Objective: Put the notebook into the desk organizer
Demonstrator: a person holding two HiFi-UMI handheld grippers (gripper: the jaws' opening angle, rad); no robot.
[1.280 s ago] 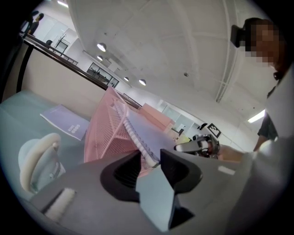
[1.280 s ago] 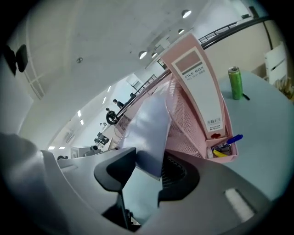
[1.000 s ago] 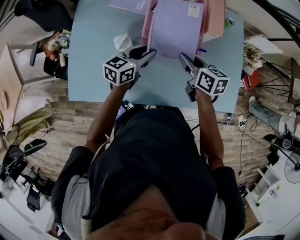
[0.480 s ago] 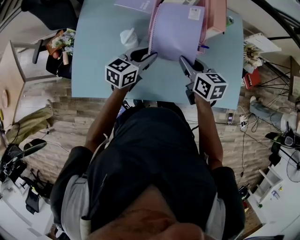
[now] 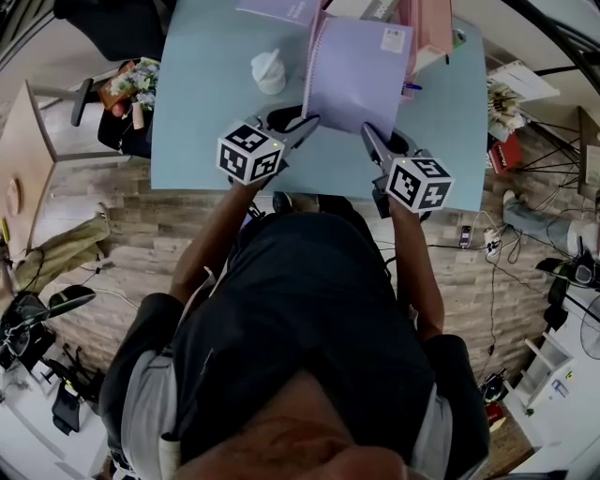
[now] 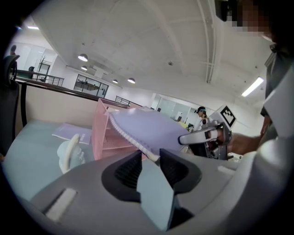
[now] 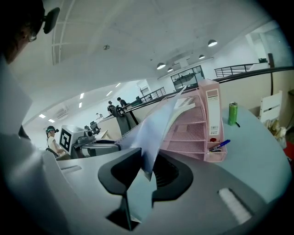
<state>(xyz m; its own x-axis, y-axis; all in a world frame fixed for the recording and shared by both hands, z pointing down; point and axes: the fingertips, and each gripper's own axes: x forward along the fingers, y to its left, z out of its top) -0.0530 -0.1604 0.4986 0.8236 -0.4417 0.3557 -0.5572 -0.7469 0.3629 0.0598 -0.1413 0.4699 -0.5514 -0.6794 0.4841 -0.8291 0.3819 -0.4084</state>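
Note:
A lavender spiral notebook [image 5: 356, 75] is held tilted above the light blue table [image 5: 197, 112], just left of the pink desk organizer [image 5: 429, 28]. My left gripper [image 5: 314, 120] is shut on the notebook's near left corner, by the spiral edge [image 6: 133, 140]. At the near right corner my right gripper [image 5: 366, 128] is shut too. In the left gripper view the jaws [image 6: 150, 158] pinch the notebook [image 6: 151, 128], with the organizer [image 6: 103, 135] behind. The right gripper view shows its jaws [image 7: 148, 165] clamped on the notebook's [image 7: 154, 121] edge, with the organizer [image 7: 197, 128] beyond.
A white object [image 5: 269, 72] stands on the table left of the notebook. A second lavender notebook [image 5: 281, 9] lies at the far edge. A blue pen [image 7: 219, 145] lies beside the organizer and a green can [image 7: 233, 112] stands behind it. The floor around holds bags and cables.
Both grippers and the notebook have drawn back from the organizer toward the table's near edge. Neither grip has changed.

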